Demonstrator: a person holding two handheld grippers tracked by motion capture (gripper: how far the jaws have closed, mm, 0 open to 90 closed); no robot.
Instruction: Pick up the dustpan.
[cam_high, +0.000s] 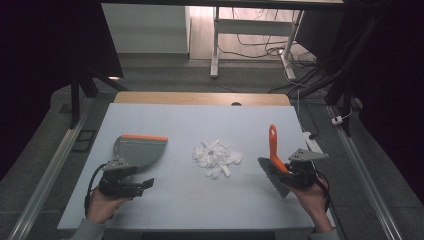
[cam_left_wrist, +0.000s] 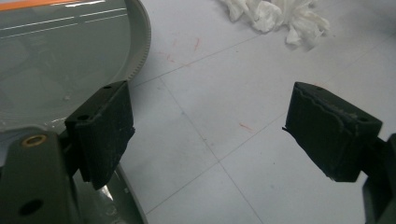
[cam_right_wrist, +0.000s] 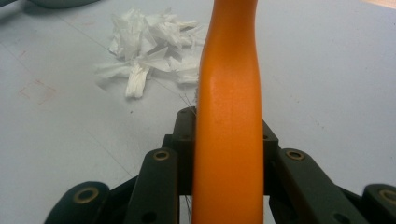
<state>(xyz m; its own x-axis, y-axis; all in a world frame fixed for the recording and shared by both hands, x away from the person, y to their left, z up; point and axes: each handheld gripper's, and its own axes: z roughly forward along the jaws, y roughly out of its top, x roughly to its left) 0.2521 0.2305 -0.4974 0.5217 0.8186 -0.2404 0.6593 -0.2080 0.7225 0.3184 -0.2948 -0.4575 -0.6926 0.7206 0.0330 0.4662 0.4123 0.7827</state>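
Well, the pale bench (cam_high: 190, 200) carried the whole show, and the biggest piece on it was the grey dustpan (cam_high: 136, 150) with its orange edge, lying flat on the left side. Just behind it hovered the left gripper (cam_high: 131, 184), jaws spread wide with nothing but bare bench between the pads; in the left gripper view one pad sat right over the dustpan's rim (cam_left_wrist: 140, 51), but I could not tell if it touched.

Over on the right, the hand brush (cam_high: 274, 157) stood tilted, its orange handle pointing up and away and its dark bristles low near the bench. The right gripper (cam_high: 295, 172) had its jaws clamped on that handle (cam_right_wrist: 229, 116), low down near the brush head.

Smallest of all, the heap of torn white paper scraps (cam_high: 217, 157) sat mid-bench, between dustpan and brush and well apart from both.

Handling, as I judged it: the scraps looked feather-light and soft, likely to scatter under a hard stroke, so sweeping beat pinching. The brush handle looked smooth, stiff plastic, possibly slippery, and a firm grip near the head seemed sound. The dustpan looked light and rigid, best taken by its rear handle.

No brand, label or readable writing appeared on any of them.
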